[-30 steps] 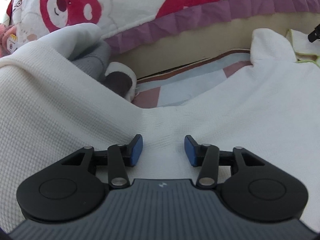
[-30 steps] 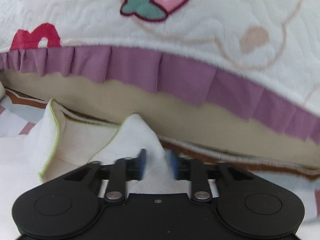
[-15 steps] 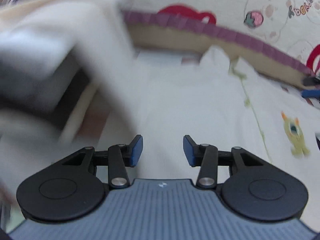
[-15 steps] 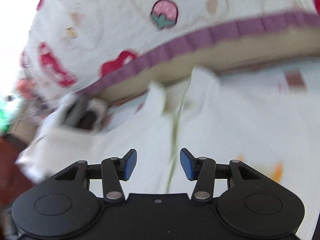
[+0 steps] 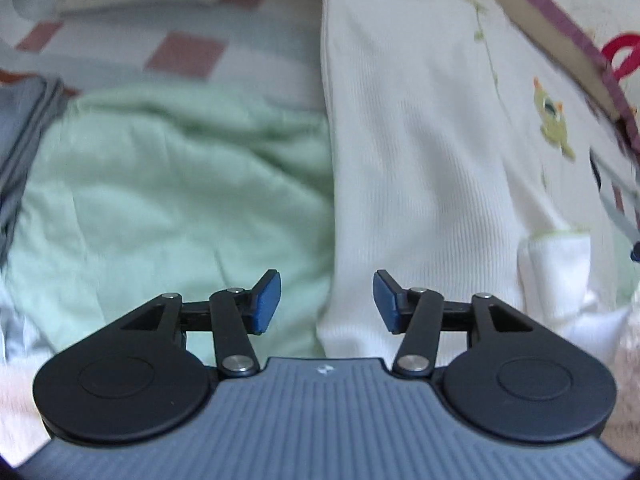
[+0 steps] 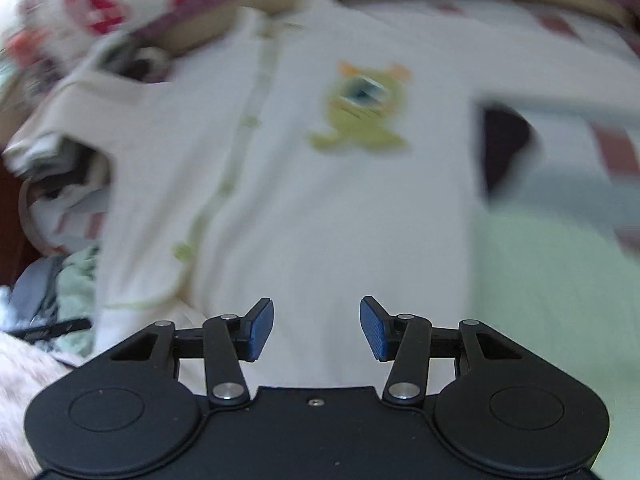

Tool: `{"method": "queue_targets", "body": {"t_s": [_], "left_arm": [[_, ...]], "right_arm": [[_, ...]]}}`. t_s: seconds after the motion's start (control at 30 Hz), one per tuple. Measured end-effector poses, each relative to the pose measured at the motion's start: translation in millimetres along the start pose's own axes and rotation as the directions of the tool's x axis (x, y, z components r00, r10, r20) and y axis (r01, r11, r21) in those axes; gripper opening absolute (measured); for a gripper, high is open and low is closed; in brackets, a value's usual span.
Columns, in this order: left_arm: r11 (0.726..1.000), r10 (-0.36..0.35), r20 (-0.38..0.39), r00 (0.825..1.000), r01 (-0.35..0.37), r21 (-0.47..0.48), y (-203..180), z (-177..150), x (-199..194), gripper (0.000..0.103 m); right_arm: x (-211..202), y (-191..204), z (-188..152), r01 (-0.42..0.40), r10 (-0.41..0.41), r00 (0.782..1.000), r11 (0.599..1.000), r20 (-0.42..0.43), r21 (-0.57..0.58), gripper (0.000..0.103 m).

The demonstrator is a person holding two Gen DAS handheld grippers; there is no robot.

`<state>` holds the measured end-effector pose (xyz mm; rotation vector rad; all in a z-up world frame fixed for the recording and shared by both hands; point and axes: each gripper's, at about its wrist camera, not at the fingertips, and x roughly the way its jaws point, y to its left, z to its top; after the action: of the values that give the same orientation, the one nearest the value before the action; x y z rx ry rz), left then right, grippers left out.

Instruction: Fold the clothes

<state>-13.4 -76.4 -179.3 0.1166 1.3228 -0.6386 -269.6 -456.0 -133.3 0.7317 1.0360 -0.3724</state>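
Note:
A white ribbed shirt with green trim and a green monster patch lies stretched out on the bed. My left gripper hovers open over its lower left edge, where it meets a pale green cloth. In the right wrist view the same white shirt fills the middle, its monster patch in the upper half. My right gripper is open above the shirt's lower part, with nothing between its fingers. Both views are blurred by motion.
A checked bed sheet shows beyond the green cloth. A quilt with a purple frill runs along the far side. Grey fabric lies at the left. Crumpled clothes pile up at the left of the right wrist view.
My right gripper has let go of the shirt's collar and opened. Both grippers have pulled back from the collar end to the shirt's lower part; the left stayed open.

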Motion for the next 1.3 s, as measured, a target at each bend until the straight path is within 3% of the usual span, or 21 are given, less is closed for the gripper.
{"method": "queue_targets", "body": {"t_s": [0.2, 0.33, 0.43, 0.53, 0.57, 0.6, 0.63, 0.67, 0.7, 0.73, 0.8, 0.9, 1.0, 1.17, 1.23, 1.3], "left_arm": [[1.000, -0.008, -0.109, 0.994, 0.006, -0.013, -20.7, -8.3, 11.8, 0.053], [0.998, 0.052, -0.112, 0.992, -0.047, 0.041, -39.1, -11.1, 16.9, 0.055], [0.991, 0.131, -0.107, 0.986, -0.128, 0.033, -43.2, -16.1, 24.4, 0.055], [0.990, 0.138, -0.132, 0.982, -0.134, 0.044, -46.6, -18.7, 31.3, 0.056], [0.991, 0.135, -0.135, 0.982, -0.130, 0.042, -47.7, -19.1, 32.6, 0.059], [0.991, 0.130, -0.133, 0.983, -0.126, 0.043, -48.8, -19.4, 34.4, 0.058], [0.992, 0.122, -0.129, 0.984, -0.116, 0.048, -49.9, -19.7, 35.3, 0.054], [0.993, 0.106, -0.106, 0.989, -0.099, 0.065, -52.1, -20.2, 32.2, 0.027], [0.993, 0.089, -0.084, 0.992, -0.083, 0.082, -54.3, -20.6, 29.0, 0.006], [0.993, 0.074, -0.063, 0.995, -0.068, 0.098, -56.3, -21.1, 25.9, 0.005], [0.993, 0.080, -0.036, 0.996, -0.077, 0.090, -54.9, -22.4, 21.7, 0.005], [0.993, 0.090, 0.003, 0.996, -0.090, 0.076, -52.7, -24.5, 15.3, 0.005], [0.992, 0.099, 0.027, 0.995, -0.101, 0.080, -53.6, -27.0, 10.8, 0.005], [0.989, 0.104, 0.027, 0.994, -0.106, 0.100, -56.6, -31.9, 8.2, 0.008], [0.991, 0.106, 0.013, 0.994, -0.106, 0.087, -55.5, -31.4, 14.2, 0.016], [0.990, 0.116, -0.006, 0.993, -0.115, 0.084, -54.9, -29.6, 19.7, 0.027]], "right_arm": [[-3.0, -46.6, -50.5, 0.047, -0.045, 0.999, 0.966, -0.014, 0.255, 0.056], [6.0, -77.6, -77.3, 0.004, 0.016, 0.999, 0.926, -0.051, 0.378, 0.059], [17.0, -95.9, -90.4, -0.026, 0.059, 0.996, 0.903, -0.063, 0.429, 0.060], [28.4, -103.8, -100.8, -0.118, 0.151, 0.988, 0.861, -0.028, 0.494, 0.060], [31.1, -103.2, -102.1, -0.147, 0.172, 0.985, 0.856, -0.005, 0.495, 0.055], [29.7, -96.9, -99.2, -0.149, 0.159, 0.987, 0.880, 0.016, 0.451, 0.010], [25.7, -87.6, -94.5, -0.131, 0.128, 0.991, 0.915, 0.032, 0.381, 0.005], [15.1, -76.4, -90.4, -0.113, 0.100, 0.993, 0.950, 0.061, 0.292, 0.005], [-1.1, -63.7, -86.7, -0.093, 0.076, 0.992, 0.978, 0.102, 0.185, 0.005], [-17.0, -55.3, -84.5, -0.064, 0.050, 0.990, 0.992, 0.130, 0.108, 0.003], [-42.3, -55.0, -85.4, 0.059, -0.068, 0.987, 0.996, 0.145, 0.069, 0.003], [-43.3, -74.0, -96.1, 0.280, -0.288, 0.950, 0.956, 0.118, 0.081, 0.003], [-26.8, -89.2, -107.2, 0.397, -0.402, 0.912, 0.915, 0.087, 0.071, 0.007], [-43.8, -64.5, -118.9, 0.213, -0.196, 0.957, 0.975, 0.211, -0.059, 0.015], [-41.7, -50.0, -124.4, 0.163, -0.130, 0.974, 0.971, 0.186, -0.176, 0.053], [-37.7, -38.6, -129.7, 0.124, -0.084, 0.985, 0.954, 0.154, -0.272, 0.057]]}}
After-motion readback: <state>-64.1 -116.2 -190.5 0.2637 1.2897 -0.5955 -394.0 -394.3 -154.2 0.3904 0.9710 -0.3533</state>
